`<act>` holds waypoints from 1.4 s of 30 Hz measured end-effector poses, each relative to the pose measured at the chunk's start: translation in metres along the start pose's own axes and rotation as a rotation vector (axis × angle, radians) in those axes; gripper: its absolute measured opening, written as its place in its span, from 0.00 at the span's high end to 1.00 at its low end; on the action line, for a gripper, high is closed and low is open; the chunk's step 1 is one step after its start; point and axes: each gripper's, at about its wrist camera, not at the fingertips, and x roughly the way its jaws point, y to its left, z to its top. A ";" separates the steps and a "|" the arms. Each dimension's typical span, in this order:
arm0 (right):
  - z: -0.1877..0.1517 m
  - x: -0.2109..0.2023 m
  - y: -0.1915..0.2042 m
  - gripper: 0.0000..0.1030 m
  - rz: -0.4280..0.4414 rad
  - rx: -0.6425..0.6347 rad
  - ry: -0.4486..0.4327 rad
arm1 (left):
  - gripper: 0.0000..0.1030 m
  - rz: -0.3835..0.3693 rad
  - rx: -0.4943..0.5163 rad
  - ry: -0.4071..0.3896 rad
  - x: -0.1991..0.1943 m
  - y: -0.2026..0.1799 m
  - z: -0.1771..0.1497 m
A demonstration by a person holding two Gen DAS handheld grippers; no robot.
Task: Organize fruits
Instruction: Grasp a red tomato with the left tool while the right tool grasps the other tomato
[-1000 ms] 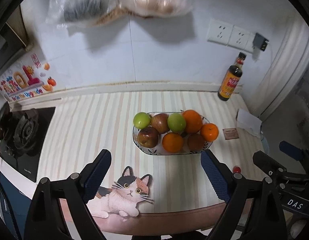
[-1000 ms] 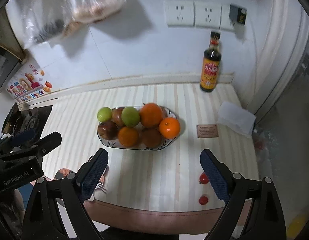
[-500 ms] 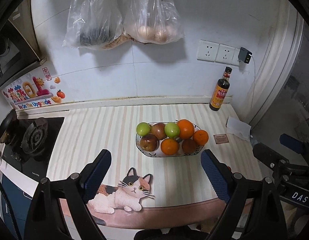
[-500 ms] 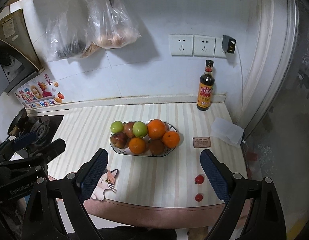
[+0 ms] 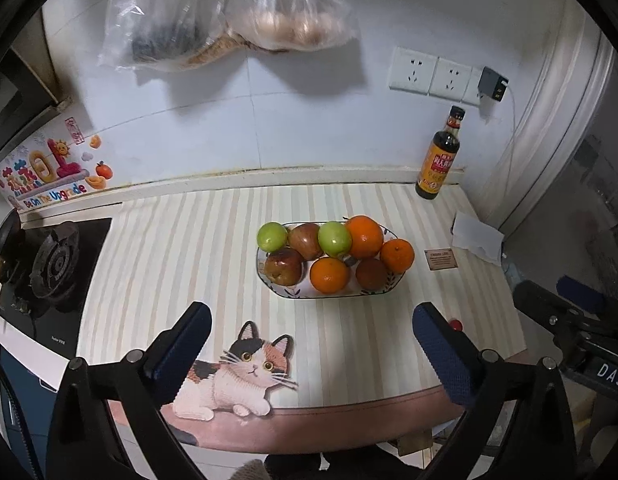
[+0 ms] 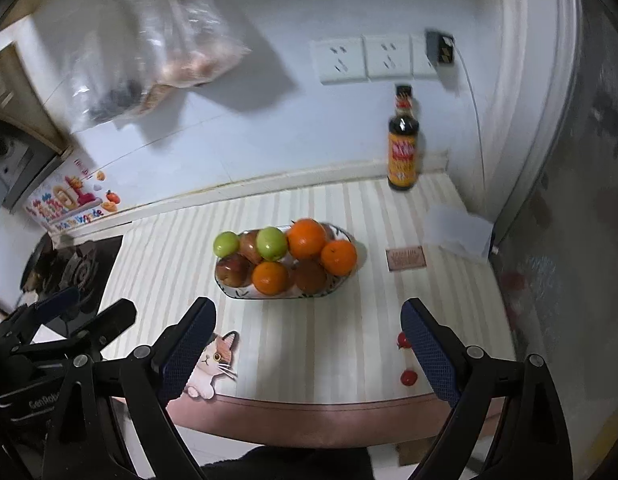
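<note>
A patterned oval bowl (image 5: pixel 293 294) in the middle of the striped counter holds green apples (image 5: pixel 272 236), red apples (image 5: pixel 283 266) and oranges (image 5: pixel 364 237). Two small red fruits (image 6: pixel 408 377) lie loose near the counter's front right corner. My left gripper (image 5: pixel 309 312) hovers above the front of the counter, short of the bowl. Its jaws are opening, with nothing between them. My right gripper (image 6: pixel 307 306) hangs beside it at the same distance from the bowl, open and empty.
A dark sauce bottle (image 5: pixel 439 160) stands at the back right wall. A gas stove (image 5: pixel 53 268) fills the left end. A cat-shaped mat (image 5: pixel 237 376) lies at the front edge, with a small card (image 5: pixel 441 259) and white paper (image 5: pixel 477 236) right of the bowl. Plastic bags (image 5: pixel 229 12) hang above.
Both grippers drew back and up from the counter, then came closer again. The left jaws stand slightly wider now. The fruit and bowl have not moved.
</note>
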 end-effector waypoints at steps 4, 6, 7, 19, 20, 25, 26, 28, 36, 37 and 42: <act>-0.002 0.032 -0.042 0.07 -0.024 0.066 0.042 | 0.00 0.033 0.016 0.032 0.035 -0.018 0.005; -0.008 0.053 -0.070 0.07 -0.056 0.097 0.076 | 0.00 0.049 0.030 0.069 0.058 -0.031 0.005; -0.013 0.064 -0.084 0.07 -0.073 0.112 0.091 | 0.00 0.056 0.040 0.084 0.068 -0.037 0.005; -0.101 0.187 -0.169 0.48 -0.030 0.234 0.384 | 0.00 0.098 0.239 0.328 0.175 -0.123 -0.032; -0.107 0.193 -0.171 0.52 -0.021 0.243 0.397 | 0.00 0.097 0.252 0.345 0.181 -0.128 -0.036; -0.124 0.215 -0.171 0.64 0.007 0.234 0.430 | 0.00 0.093 0.285 0.414 0.205 -0.147 -0.049; -0.126 0.219 -0.170 0.68 0.006 0.224 0.434 | 0.00 0.088 0.289 0.426 0.208 -0.151 -0.051; -0.131 0.225 -0.167 0.72 0.002 0.203 0.440 | 0.00 0.077 0.294 0.442 0.212 -0.157 -0.053; -0.125 0.208 -0.191 0.72 -0.006 0.238 0.383 | 0.00 -0.042 0.329 0.492 0.236 -0.204 -0.053; -0.124 0.206 -0.198 0.72 -0.010 0.252 0.378 | 0.00 -0.061 0.334 0.500 0.240 -0.211 -0.054; -0.121 0.197 -0.232 0.72 -0.055 0.298 0.362 | 0.19 -0.147 0.373 0.545 0.263 -0.246 -0.063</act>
